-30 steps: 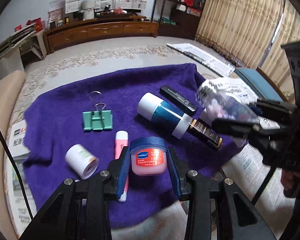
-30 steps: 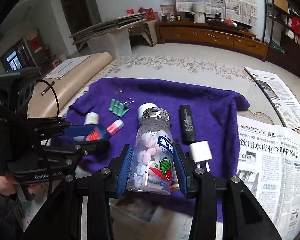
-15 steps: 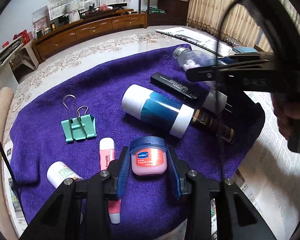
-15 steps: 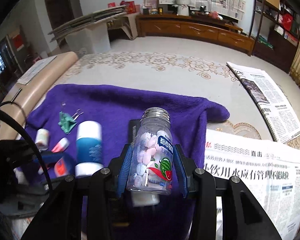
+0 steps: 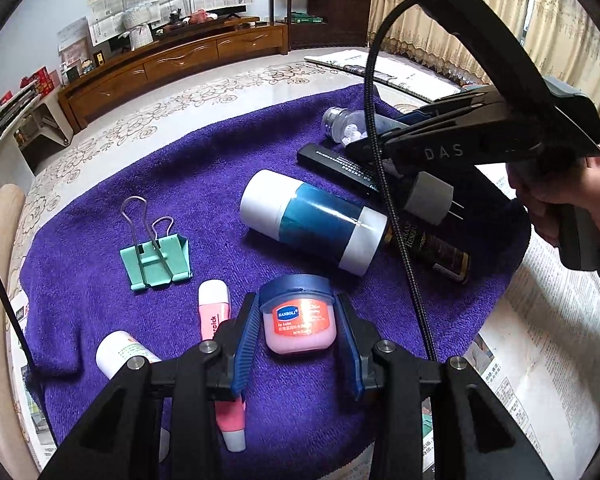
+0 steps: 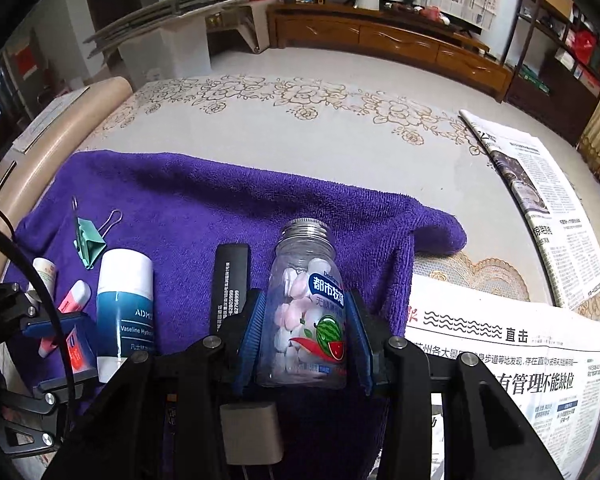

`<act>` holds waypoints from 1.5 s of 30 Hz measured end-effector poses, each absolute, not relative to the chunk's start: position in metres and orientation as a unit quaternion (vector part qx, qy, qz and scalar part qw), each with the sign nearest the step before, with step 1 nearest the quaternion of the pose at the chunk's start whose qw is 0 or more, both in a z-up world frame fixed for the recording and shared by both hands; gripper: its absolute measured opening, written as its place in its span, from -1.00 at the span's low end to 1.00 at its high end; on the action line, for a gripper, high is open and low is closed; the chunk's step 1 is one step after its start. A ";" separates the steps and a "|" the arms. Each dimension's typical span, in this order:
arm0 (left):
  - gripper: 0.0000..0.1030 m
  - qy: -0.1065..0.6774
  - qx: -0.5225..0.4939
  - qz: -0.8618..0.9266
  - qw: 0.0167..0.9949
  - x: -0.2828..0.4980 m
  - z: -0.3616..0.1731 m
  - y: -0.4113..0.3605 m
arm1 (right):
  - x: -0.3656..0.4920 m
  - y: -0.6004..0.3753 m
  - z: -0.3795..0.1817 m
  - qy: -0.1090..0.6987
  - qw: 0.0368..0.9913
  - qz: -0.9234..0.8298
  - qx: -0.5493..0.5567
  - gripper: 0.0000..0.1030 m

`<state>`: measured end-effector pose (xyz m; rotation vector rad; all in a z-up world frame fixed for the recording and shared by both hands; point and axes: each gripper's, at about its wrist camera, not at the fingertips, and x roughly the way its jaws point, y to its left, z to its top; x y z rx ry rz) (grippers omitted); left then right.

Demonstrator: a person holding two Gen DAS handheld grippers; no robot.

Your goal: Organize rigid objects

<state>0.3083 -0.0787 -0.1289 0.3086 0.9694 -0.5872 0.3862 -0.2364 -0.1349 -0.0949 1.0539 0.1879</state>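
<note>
L gripper [image 5: 298, 332] clamps lip balm jar [image 5: 298, 320], R gripper [image 6: 306, 336] grips candy bottle [image 6: 308, 308] over purple towel [image 5: 100, 240]; placing likely next

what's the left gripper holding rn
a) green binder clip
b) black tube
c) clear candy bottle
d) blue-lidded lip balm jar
d: the left gripper has its blue pads on either side of the lip balm jar; the candy bottle is in the right gripper.

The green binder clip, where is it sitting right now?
In the left wrist view the green binder clip lies on the left part of the purple towel, just beyond the pink tube and left of the blue-and-white bottle.
</note>
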 end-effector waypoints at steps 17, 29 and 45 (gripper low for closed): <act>0.44 0.484 0.167 -0.261 0.818 0.321 -0.124 -0.083 | 0.388 -0.231 -0.137 0.522 0.840 0.121 -0.081 -0.20; 1.00 0.421 0.093 -0.231 0.872 0.237 -0.069 -0.054 | 0.286 -0.257 -0.066 0.449 0.887 0.101 0.030 0.99; 1.00 0.438 0.021 -0.082 0.895 0.130 -0.039 -0.017 | 0.114 -0.226 -0.044 0.445 0.894 0.023 0.036 0.99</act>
